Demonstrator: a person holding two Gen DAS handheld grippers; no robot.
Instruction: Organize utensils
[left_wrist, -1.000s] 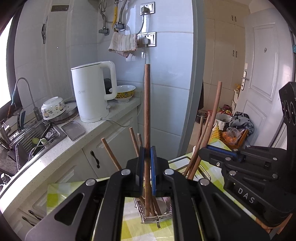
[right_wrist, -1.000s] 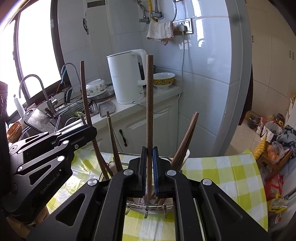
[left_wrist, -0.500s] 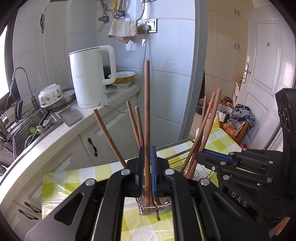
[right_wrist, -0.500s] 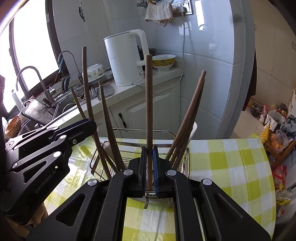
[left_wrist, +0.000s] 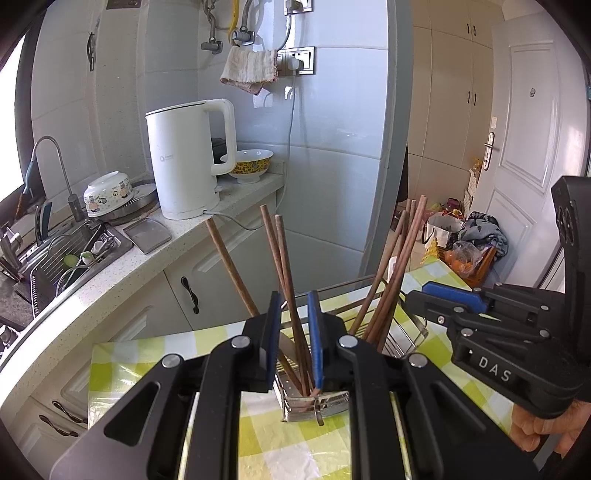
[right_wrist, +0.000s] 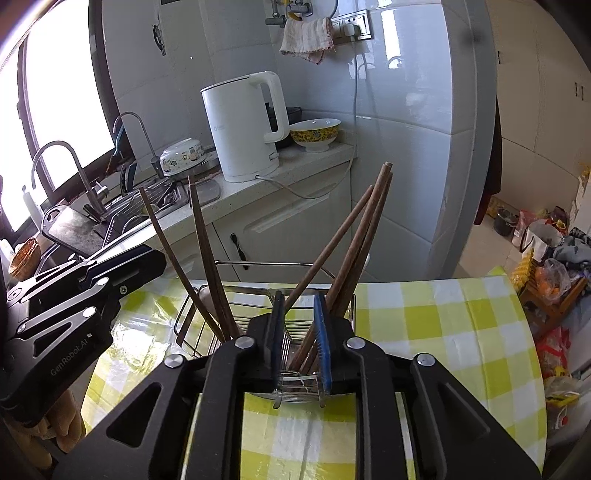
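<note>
A wire utensil rack (left_wrist: 402, 334) (right_wrist: 199, 317) stands on the yellow checked tablecloth (right_wrist: 424, 317). Several brown wooden chopsticks lean in it, one bunch on the left (left_wrist: 284, 266) (right_wrist: 201, 236) and one on the right (left_wrist: 400, 258) (right_wrist: 364, 229). My left gripper (left_wrist: 294, 306) is open just above the rack, its blue pads either side of a standing chopstick without gripping it. My right gripper (right_wrist: 300, 306) is open above the rack's right part, holding nothing. Each gripper also shows in the other's view, the right (left_wrist: 443, 295) and the left (right_wrist: 147, 258).
Behind the table runs a kitchen counter (left_wrist: 122, 273) with a white kettle (left_wrist: 184, 158), a patterned bowl (left_wrist: 249, 164), a sink with a dish rack (left_wrist: 62, 254) and a tap (right_wrist: 70, 166). A tiled pillar (left_wrist: 343, 147) stands behind the rack. Bags lie on the floor at the right (left_wrist: 469, 240).
Both grippers came down toward the rack with one chopstick each, then opened. The two chopsticks now stand loose in the rack among the others.
</note>
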